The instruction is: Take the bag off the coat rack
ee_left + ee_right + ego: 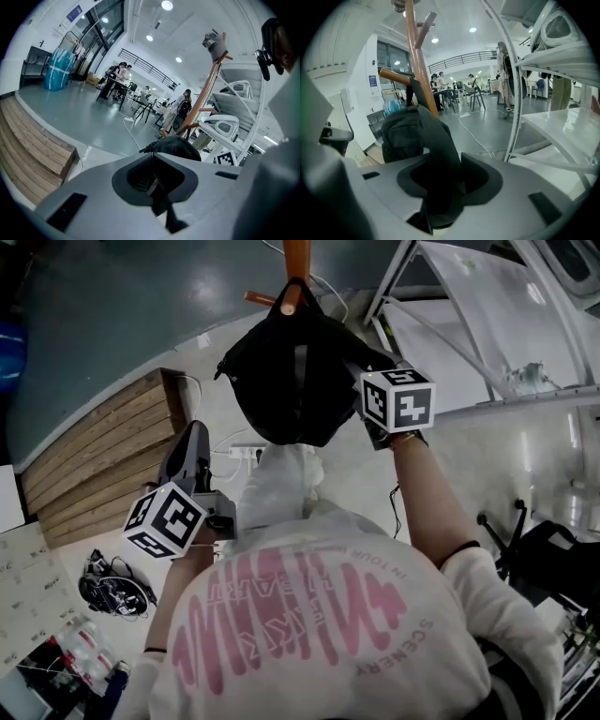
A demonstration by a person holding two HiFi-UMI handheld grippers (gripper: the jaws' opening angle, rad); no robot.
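Gripping the black bag [291,381] by its strap [436,136] with the right gripper [440,197], jaws drawn in on the dark webbing so that it fills the gap between them. Hangs on the coat rack [296,263] all the same, looped over a wooden peg right against the brown pole, rounded body slung just below that peg. Comes in from the rack's right side in the head view, marker cube close beside the bag.

Holds the left gripper [194,442] lower and to the rack's left, apart from the bag, jaws pressed fully together with nothing between them (only grey plastic meeting at a seam in the left gripper view). Shows, past those closed jaws, the bag as a dark hump at the lower end of the slanting rack pole.

Left of the rack, on the grey floor, a stepped wooden platform [103,465]. Right of the rack, white metal shelving [487,334]. Near the rack's base, a white power strip [246,452] with its cable trailing off. Far behind the rack in both gripper views, people standing and sitting at tables under ceiling lights. Nearest the head camera, below the rack, a white shirt with pink print [309,615].
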